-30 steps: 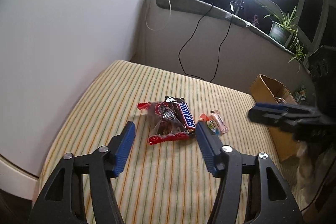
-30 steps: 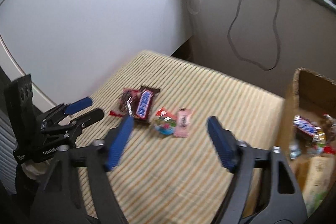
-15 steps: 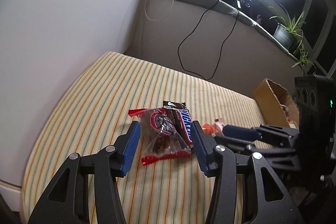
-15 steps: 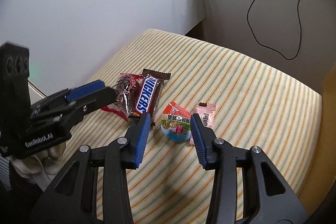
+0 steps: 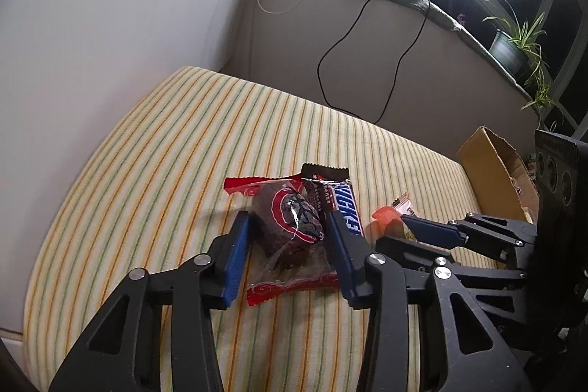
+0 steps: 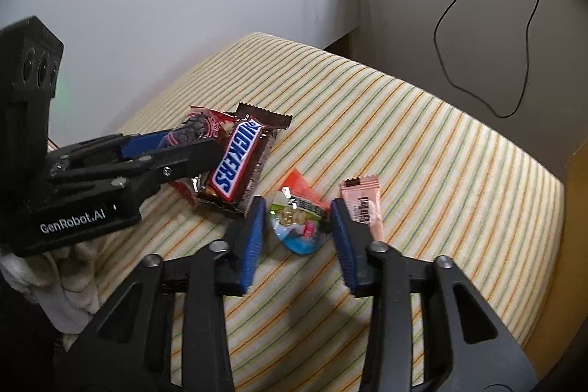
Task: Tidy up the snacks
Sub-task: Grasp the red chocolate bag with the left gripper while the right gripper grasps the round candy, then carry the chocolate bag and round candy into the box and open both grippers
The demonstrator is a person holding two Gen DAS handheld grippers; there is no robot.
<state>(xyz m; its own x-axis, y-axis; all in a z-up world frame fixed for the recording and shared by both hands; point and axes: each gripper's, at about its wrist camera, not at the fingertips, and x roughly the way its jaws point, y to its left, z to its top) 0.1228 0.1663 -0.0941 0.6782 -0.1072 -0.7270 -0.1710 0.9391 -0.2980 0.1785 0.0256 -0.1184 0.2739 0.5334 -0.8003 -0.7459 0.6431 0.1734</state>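
Snacks lie in a loose cluster on a striped cushion (image 5: 154, 149): a red-ended clear packet (image 5: 290, 226) partly under a Snickers bar (image 6: 239, 164), then a small colourful pouch (image 6: 299, 219) and a pink sachet (image 6: 362, 204) just beside it. All are judged light, crinkly and slippery in their film; the packet looks soft and bulging, so it is best pinched across its thick middle, not by its flat sealed ends. The left hand-held gripper (image 5: 286, 241) has just been closing and is seen astride the packet, its pads at or almost at the wrapper; firm pressing cannot be made out. The right hand-held gripper (image 6: 297, 234) has likewise been closing around the pouch, with slight gaps visible, so nothing is grasped yet. A cardboard box (image 5: 492, 168) stands at the cushion's far end.
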